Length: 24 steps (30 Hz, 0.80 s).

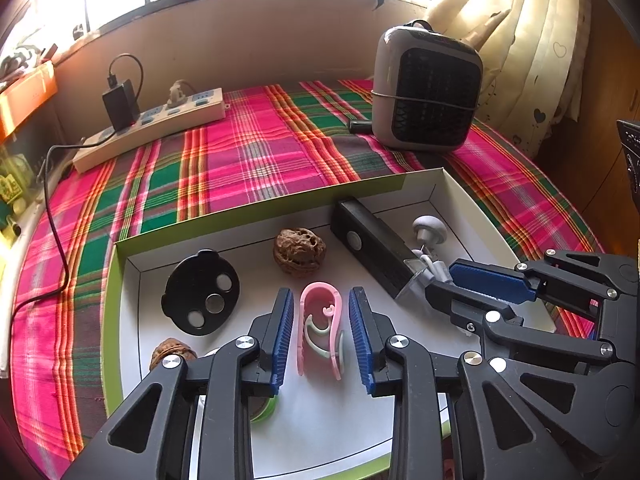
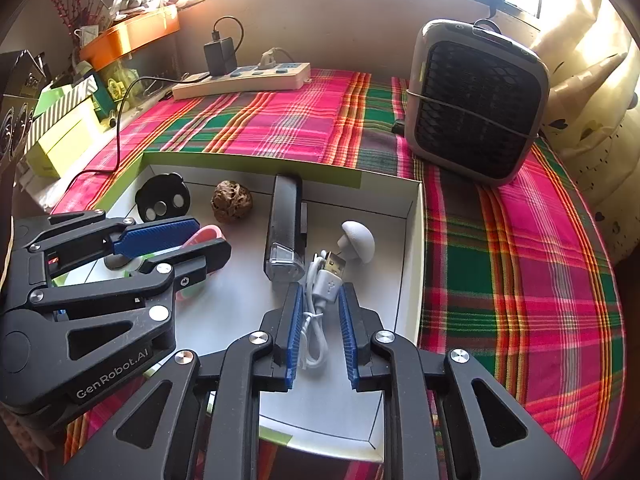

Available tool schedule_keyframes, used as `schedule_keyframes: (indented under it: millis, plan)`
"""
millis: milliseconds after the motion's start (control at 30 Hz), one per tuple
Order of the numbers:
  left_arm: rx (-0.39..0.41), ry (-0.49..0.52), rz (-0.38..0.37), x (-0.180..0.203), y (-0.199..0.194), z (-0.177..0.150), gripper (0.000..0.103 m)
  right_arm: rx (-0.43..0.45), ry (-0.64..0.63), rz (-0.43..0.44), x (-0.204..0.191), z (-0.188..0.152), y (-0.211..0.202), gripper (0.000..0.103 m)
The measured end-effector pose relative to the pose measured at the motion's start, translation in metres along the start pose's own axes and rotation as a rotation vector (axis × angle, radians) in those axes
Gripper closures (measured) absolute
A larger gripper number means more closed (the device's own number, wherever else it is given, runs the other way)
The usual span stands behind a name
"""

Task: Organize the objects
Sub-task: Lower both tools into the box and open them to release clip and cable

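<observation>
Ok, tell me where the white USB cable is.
In the right wrist view, the white USB cable lies in the white box, between the right gripper's open jaws, beside the mushroom-shaped knob.

White lettering reading "GenRobot.AI" runs along the black body of the left gripper (image 2: pixel 176 248), at about eight o'clock in the right wrist view. A USB trident symbol is moulded on the white USB plug (image 2: pixel 329 280) near the centre of that view, just toward six o'clock. No other writing is legible in either view.
</observation>
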<state>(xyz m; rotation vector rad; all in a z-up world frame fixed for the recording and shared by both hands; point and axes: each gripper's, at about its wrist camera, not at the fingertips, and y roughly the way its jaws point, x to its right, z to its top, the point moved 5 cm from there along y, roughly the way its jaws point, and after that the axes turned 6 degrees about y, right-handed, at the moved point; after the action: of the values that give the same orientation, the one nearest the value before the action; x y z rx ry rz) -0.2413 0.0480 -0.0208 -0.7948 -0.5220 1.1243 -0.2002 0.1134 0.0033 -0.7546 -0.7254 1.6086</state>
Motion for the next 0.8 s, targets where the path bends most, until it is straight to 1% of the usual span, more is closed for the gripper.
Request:
schedule_keyframes:
  millis: [100,267,600,800]
  plan:
    - [0.000,0.000,0.004,0.000,0.000,0.000,0.074,0.001,0.003,0.004,0.000,0.000,0.000,0.082]
    - [-0.001,-0.004,0.005,-0.001,-0.002,-0.001,0.074,0.011,-0.004,0.004,-0.003,-0.001,-0.004,0.071]
    - [0.011,-0.004,0.010,0.001,-0.014,-0.002,0.073,0.025,0.005,-0.002,-0.002,-0.005,-0.013,0.068]
    - [0.027,-0.009,0.014,0.002,-0.025,-0.006,0.072,0.047,0.009,-0.002,-0.004,-0.009,-0.025,0.068]
